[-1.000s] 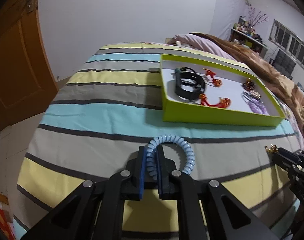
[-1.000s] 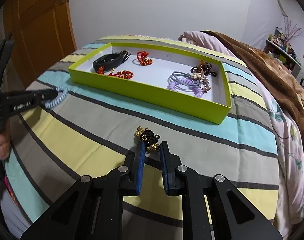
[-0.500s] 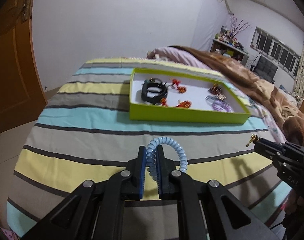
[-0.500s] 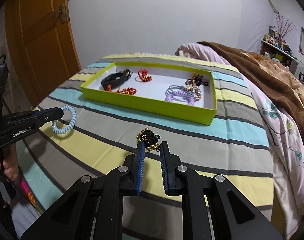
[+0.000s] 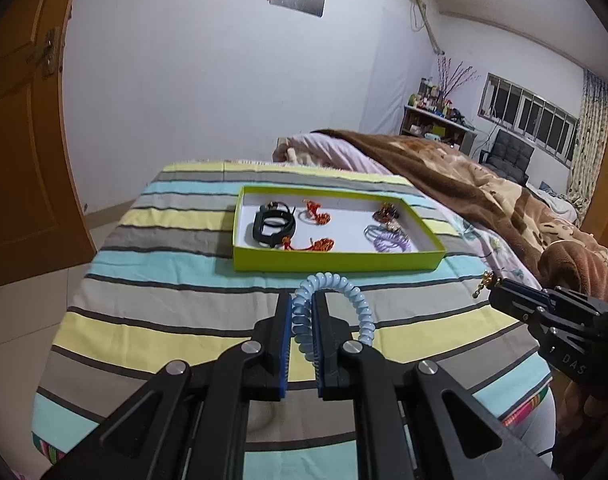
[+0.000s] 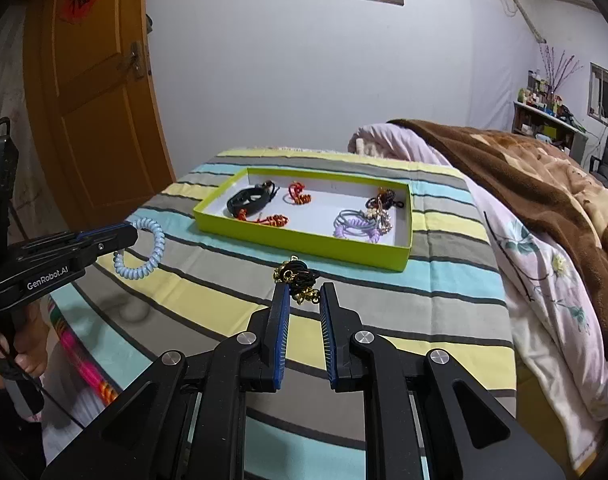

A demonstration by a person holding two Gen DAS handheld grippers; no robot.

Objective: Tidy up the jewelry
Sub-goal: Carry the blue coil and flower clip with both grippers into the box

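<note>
Left tongs (image 5: 301, 312): closed on a pale blue spiral hair tie (image 5: 332, 304); one side of the coil is pinched between the pads and the rest loops free to the right, lifted clear of the bed.
Right tongs (image 6: 304, 300): closed on a small black cord piece with gold beads (image 6: 297, 280), which sits bunched at the tips, also off the bed.
Tray (image 6: 304, 240): a lime green open box on the striped bedspread (image 5: 163, 280), ahead of both tongs and well apart from them.
Tray contents: a black bracelet and red cord pieces toward the left; purple and grey hair ties (image 6: 356, 222) and a dark beaded piece toward the right.
Step in hand: both items appear gripped and carried, not yet placed.
Next move: probably bring each item over the tray beside its like, the coil by the hair ties, then open the tongs low.
</note>
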